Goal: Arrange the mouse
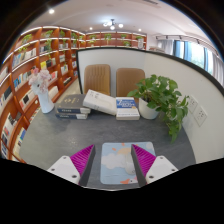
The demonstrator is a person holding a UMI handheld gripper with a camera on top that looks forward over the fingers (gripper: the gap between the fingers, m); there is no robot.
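Observation:
A light-blue mouse pad [106, 162] with a cloud print lies flat on the grey table [50, 138], between my two fingers and just ahead of them. A pale rounded shape [128, 165], likely the white mouse, rests on the pad's right part close to my right finger; its outline is faint. My gripper [113, 166] is open and holds nothing. Its magenta pads [83, 158] stand wide apart, one at each side of the mouse pad.
Beyond the pad lie a stack of dark books [72, 106], an open book [98, 100] and another book [127, 108]. A potted plant [160, 98] stands at the right, a white figure [42, 92] at the left. Two chairs [98, 78] and bookshelves [40, 60] stand behind.

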